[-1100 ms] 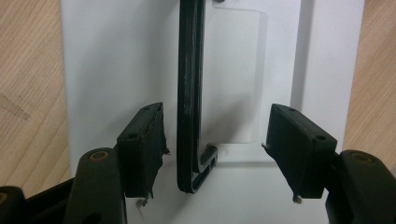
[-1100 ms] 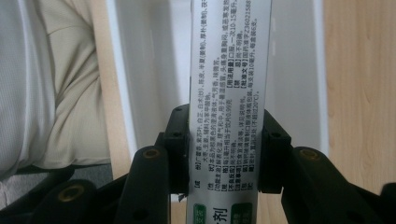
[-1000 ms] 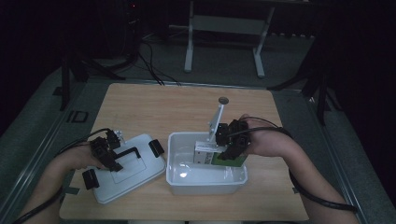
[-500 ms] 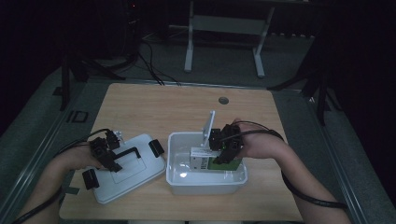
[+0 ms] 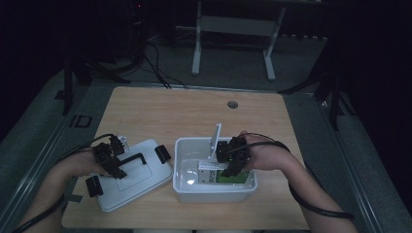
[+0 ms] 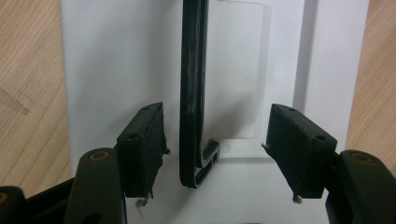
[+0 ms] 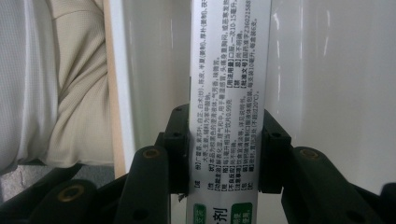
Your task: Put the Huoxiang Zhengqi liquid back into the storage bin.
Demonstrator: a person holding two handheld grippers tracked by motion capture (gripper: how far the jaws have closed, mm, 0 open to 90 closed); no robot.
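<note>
A white bin (image 5: 214,194) stands on the wooden table, right of centre. My right gripper (image 5: 228,164) reaches down into it, shut on a white and green printed box (image 5: 221,174). In the right gripper view the box (image 7: 229,70) runs upward between the pads of the right gripper (image 7: 226,149), with the bin's wall (image 7: 327,70) behind it. The white lid (image 5: 138,182) lies flat to the left of the bin. My left gripper (image 5: 116,165) hovers over its black handle (image 5: 132,159). In the left gripper view the handle (image 6: 192,93) stands between the open jaws of the left gripper (image 6: 217,149), untouched.
Black clips (image 5: 163,153) sit at the lid's ends. A small round hole (image 5: 232,104) marks the table's far side. A pale metal stand (image 5: 233,39) and cables lie on the floor beyond. The person's light clothing (image 7: 70,93) is close to the bin's near side.
My right gripper has sunk lower into the bin with the box. The left gripper has stayed over the lid's handle.
</note>
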